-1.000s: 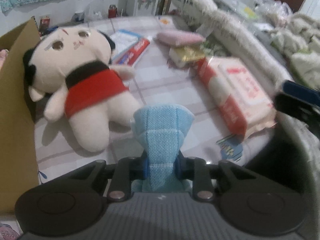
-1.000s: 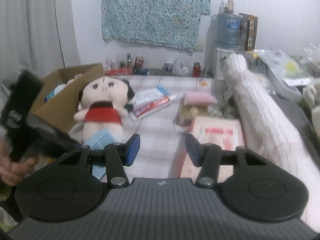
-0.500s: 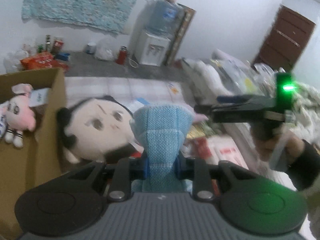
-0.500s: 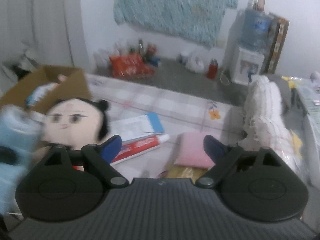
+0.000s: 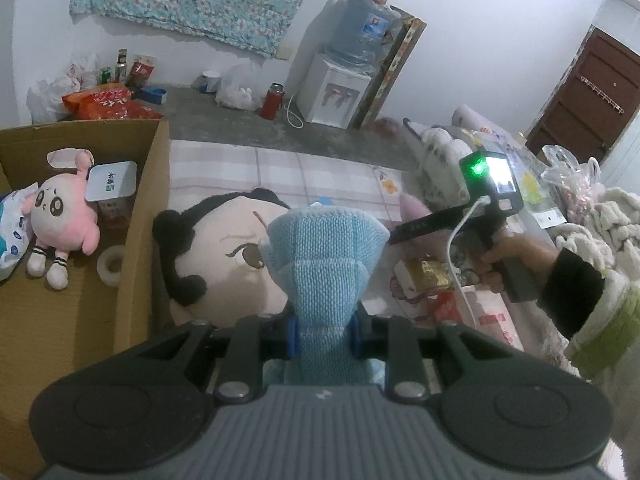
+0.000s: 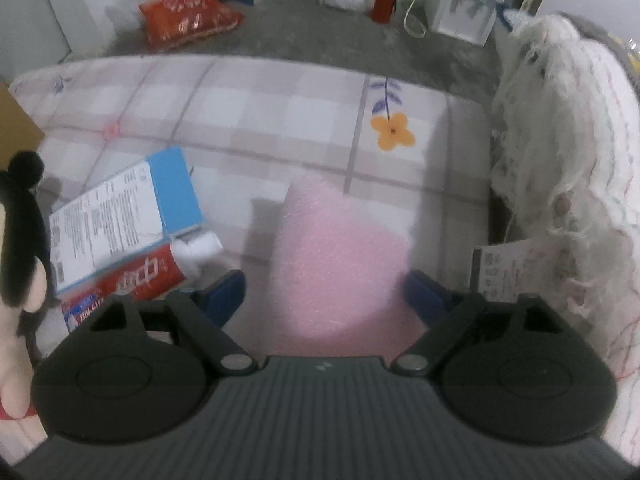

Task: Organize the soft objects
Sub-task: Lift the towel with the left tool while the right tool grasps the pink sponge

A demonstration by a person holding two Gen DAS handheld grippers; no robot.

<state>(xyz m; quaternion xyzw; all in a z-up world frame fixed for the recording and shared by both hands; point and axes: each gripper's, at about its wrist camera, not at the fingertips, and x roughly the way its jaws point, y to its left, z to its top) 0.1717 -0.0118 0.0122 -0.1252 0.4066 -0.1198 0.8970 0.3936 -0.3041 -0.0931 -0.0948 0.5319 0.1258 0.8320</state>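
My left gripper (image 5: 322, 334) is shut on a light blue knitted cloth (image 5: 326, 256), held up above the bed. Behind the cloth lies a big doll (image 5: 224, 252) with black hair. To the left stands an open cardboard box (image 5: 140, 216) with a pink plush toy (image 5: 60, 220) inside. My right gripper (image 6: 324, 296) points steeply down over a pink soft pad (image 6: 336, 248) on the checked sheet. Its jaws are closing and straddle the pad, with the blue pads (image 6: 224, 292) clear of it. A hand (image 5: 516, 256) holds that gripper at the right in the left wrist view.
A blue and white toothpaste box (image 6: 120, 216) and a red tube (image 6: 132, 284) lie left of the pink pad. A white fluffy blanket (image 6: 560, 160) runs along the right. Wipe packs (image 5: 492, 320) lie near the hand. A tape roll (image 5: 110, 266) sits in the box.
My left gripper rose with the blue cloth, bringing the box's inside into view. My right gripper swung forward and down over the pink pad, and its jaws spread wider.
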